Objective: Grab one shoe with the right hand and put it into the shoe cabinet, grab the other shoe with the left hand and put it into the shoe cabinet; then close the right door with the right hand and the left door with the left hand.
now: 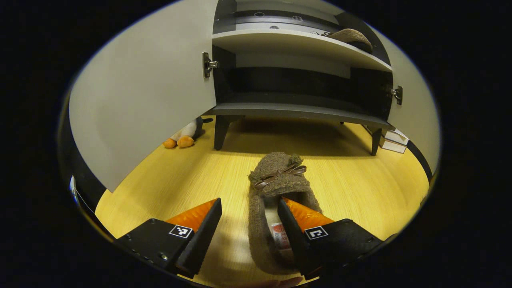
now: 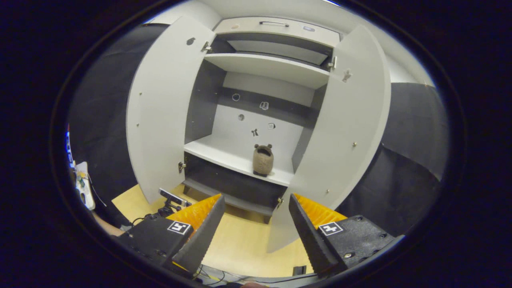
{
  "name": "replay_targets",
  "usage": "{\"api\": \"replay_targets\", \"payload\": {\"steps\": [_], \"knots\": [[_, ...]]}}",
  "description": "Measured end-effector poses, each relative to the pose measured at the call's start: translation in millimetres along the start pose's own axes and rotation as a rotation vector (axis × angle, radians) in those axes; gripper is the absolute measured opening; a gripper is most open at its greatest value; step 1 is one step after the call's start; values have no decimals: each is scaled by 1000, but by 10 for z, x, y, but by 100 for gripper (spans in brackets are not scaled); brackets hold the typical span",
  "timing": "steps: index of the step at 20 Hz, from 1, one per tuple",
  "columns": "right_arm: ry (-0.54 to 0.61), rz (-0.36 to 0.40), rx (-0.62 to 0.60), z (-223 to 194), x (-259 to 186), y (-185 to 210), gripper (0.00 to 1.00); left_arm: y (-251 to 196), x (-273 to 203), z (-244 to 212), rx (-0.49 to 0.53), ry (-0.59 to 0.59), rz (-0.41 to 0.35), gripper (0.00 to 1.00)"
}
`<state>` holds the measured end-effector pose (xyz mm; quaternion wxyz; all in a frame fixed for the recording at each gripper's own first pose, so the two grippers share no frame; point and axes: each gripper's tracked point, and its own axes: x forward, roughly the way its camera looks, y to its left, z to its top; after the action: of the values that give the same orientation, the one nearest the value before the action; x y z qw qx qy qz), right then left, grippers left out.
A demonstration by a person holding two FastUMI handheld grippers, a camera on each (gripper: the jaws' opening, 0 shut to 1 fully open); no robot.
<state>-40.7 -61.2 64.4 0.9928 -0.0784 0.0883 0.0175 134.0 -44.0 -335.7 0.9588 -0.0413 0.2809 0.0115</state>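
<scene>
Left gripper (image 1: pixel 250 224) low over the floor (image 1: pixel 360 188), fingers spread wide. One finger (image 1: pixel 294 224) sits inside the opening of the slipper (image 1: pixel 276 180), the other finger (image 1: pixel 206 228) is outside it to the side, clear of the fabric; the slipper's side wall stands between them, not pinched. Slipper lies flat on the floor, toe with a bow pointing toward the cabinet (image 1: pixel 296 110), just in front of it. Both doors stand open: left door (image 1: pixel 148 92) swung out wide, right door (image 1: pixel 412 112) at the far edge. A plush toy (image 1: pixel 184 136) lies on the floor behind the left door, beside a cabinet leg. White boxes (image 1: pixel 394 142) sit on the floor near the right door.

Right gripper (image 2: pixel 256 224) held back from the cabinet (image 2: pixel 256 120), fingers apart, holding nothing. The second slipper (image 2: pixel 263 160) is already on the middle shelf (image 2: pixel 224 154), standing toward its right end, opening facing out. The same slipper (image 1: pixel 352 37) shows on the shelf in the left gripper view, at the right. Doors (image 2: pixel 160 116) open on both sides.
</scene>
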Motion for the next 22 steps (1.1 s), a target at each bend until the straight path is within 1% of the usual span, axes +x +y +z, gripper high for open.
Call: {"api": "replay_targets", "payload": {"steps": [1, 2, 3, 4, 5, 6, 7, 9, 10, 11, 13, 16, 19, 20, 21, 22], "knots": [[2, 2, -6, 8, 20, 11, 100, -32, 49, -24, 9, 12, -4, 87], [2, 7, -2, 21, 41, 25, 100, -53, 89, -25, 30, 15, -5, 58], [4, 11, 4, 22, 64, 48, 100, -34, 108, -37, 67, 40, 23, 47], [11, 9, -1, -7, 94, 48, 100, -31, 124, -41, 88, 41, 39, 29], [15, 16, -10, -32, 107, 69, 100, -36, 133, -49, 80, 44, 44, 10], [25, 13, -16, -76, 137, 58, 100, -21, 119, -53, 72, 54, 45, 14], [33, 12, -20, -100, 148, 61, 100, -23, 126, -53, 63, 64, 40, 2], [36, 11, -22, -122, 160, 73, 100, -28, 116, -52, 56, 73, 21, 2], [39, 14, -25, -136, 166, 89, 99, -17, 117, -54, 64, 77, 19, 14], [41, 8, -32, -149, 164, 80, 99, -4, 111, -38, 72, 82, 22, 2], [41, 13, -63, -192, 167, 79, 99, 0, 49, 26, 45, 84, 18, 0], [49, 8, -77, -287, 169, 66, 96, -14, -175, 343, 29, 34, 5, 0], [50, 14, -41, -361, 203, 51, 96, -1, -492, 796, 56, -16, 7, 0], [47, 17, -22, -376, 220, 40, 100, 7, -588, 941, 58, -32, 10, 0], [49, 22, -2, -400, 238, 39, 100, 18, -672, 1109, 53, -46, 8, 0], [48, 24, 15, -442, 253, 21, 96, 41, -741, 1275, 45, -60, 5, 0]]}}
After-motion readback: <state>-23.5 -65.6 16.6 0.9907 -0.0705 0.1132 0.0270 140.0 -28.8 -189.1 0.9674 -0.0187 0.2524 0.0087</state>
